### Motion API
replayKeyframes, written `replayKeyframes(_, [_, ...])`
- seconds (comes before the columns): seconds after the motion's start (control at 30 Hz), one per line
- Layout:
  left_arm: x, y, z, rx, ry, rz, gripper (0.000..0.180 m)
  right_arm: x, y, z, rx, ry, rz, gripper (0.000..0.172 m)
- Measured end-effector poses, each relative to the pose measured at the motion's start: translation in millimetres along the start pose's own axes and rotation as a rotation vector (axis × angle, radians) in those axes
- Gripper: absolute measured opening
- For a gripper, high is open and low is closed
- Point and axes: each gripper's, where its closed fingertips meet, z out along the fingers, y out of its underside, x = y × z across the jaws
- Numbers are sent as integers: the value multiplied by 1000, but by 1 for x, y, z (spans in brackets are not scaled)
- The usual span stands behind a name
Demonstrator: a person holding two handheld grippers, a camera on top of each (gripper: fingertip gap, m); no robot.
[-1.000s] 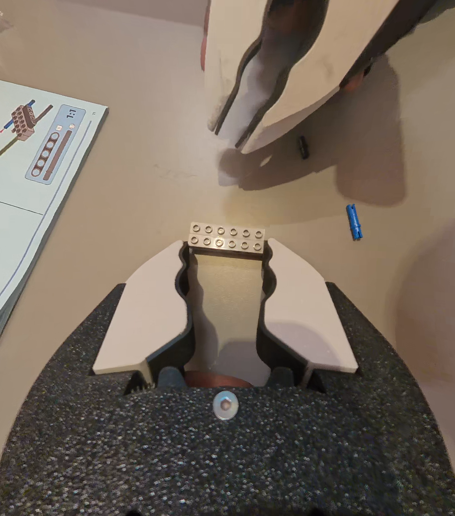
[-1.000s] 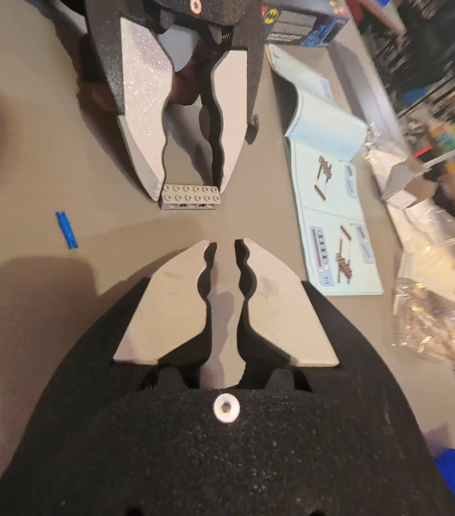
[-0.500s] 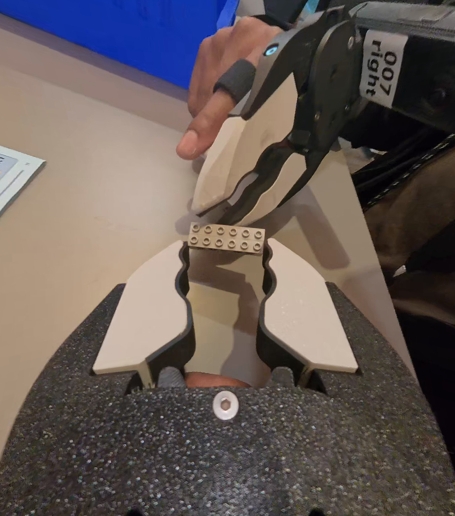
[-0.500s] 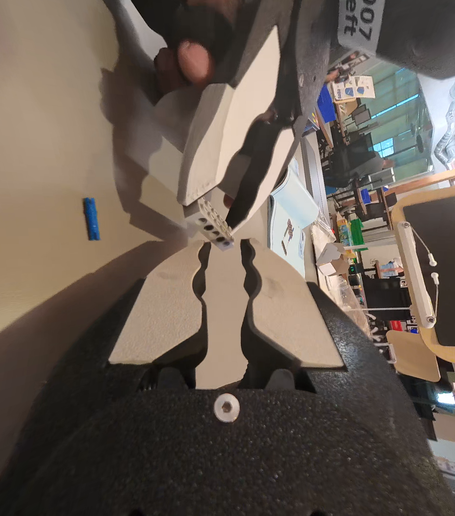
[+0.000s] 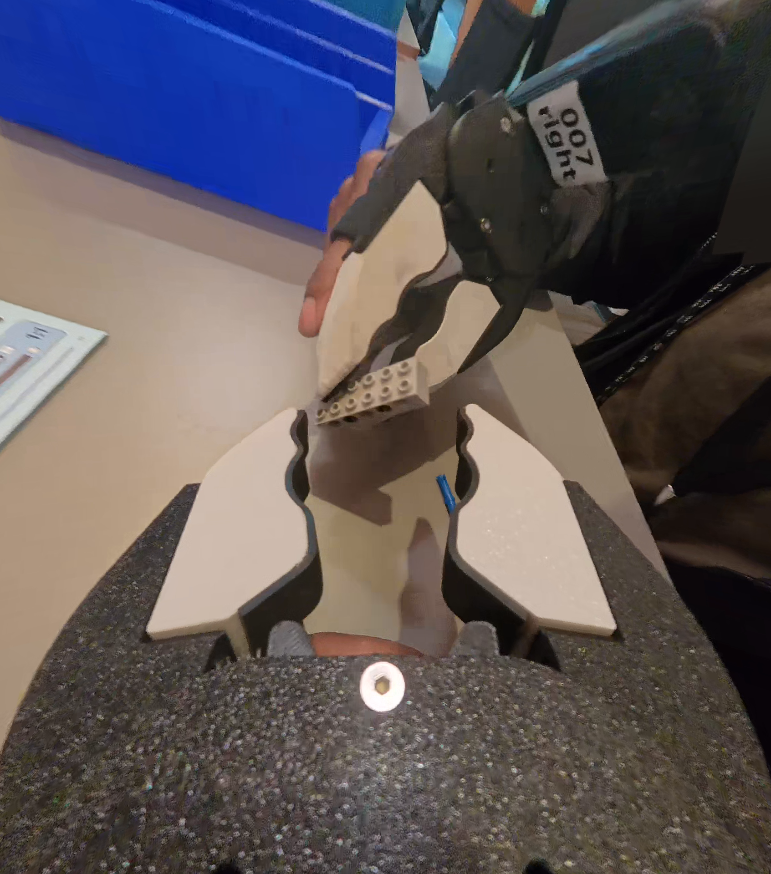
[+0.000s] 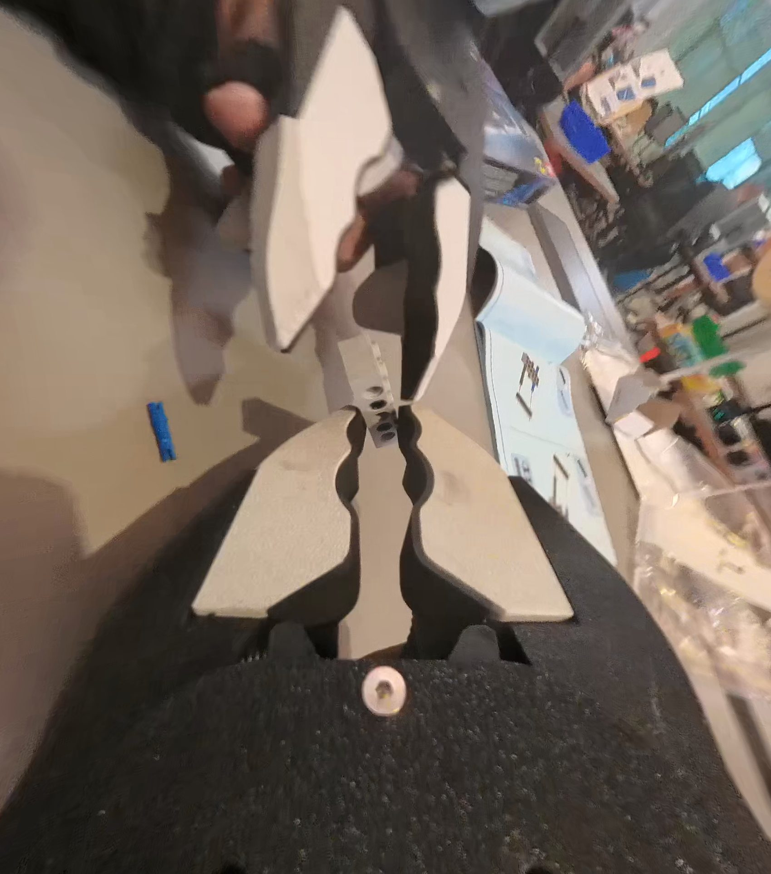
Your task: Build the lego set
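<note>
Change since a second ago: your left gripper [image 5: 381, 416] was clamped on the grey studded brick [image 5: 374, 393] down by the tabletop; now its fingers stand wider than the brick and the brick has passed to your right gripper [image 6: 381, 425], both tools lifted and tilted.

Table [image 5: 161, 331]: tan surface below both tools, with a blue bin [image 5: 175, 94] along its far edge in the left wrist view.

Booklet [image 5: 5, 373]: open instruction pages lying flat, off to the left of your left gripper.

Right gripper: closed on one end of the brick, a pad pressed on either face.

Left gripper: fingers apart, nothing between the pads; the brick's near end sits just beside the left fingertip [image 5: 279, 435], apart from the right one.

Brick: held in the air just ahead of your left tips, long axis running from that left tip up and away to the right, studs facing the left camera. Your right tool holds it; the left is merely nearest.

Blue pin [image 6: 161, 431]: lying on the table, well apart from the brick, on the right gripper's left.
</note>
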Motion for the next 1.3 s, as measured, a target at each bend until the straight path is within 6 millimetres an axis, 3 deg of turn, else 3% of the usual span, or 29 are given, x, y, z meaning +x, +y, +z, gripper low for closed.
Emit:
replayKeyframes(0.2, [-11,-17,-6,101,-136,146,46,9,-3,-2,20,-113,415,14])
replayKeyframes(0.3, [-13,-19,-4,107,-167,182,41,5,-5,-3,31,-185,530,14])
replayKeyframes(0.47, [-11,-17,-1,91,-176,219,32,-5,-5,-1,12,-244,556,14])
replayKeyframes(0.6, [-13,-17,-1,88,-184,200,13,-8,-3,3,-16,-225,521,14])
replayKeyframes(0.77, [-18,-29,-10,213,-110,-24,12,-2,-3,3,-5,-208,559,27])
replayKeyframes(0.93, [-22,-39,-16,348,12,-274,11,-1,-9,1,39,-252,647,27])
replayKeyframes(1.3, [-15,-41,-13,363,73,-291,12,-1,-18,-4,115,-339,779,14])
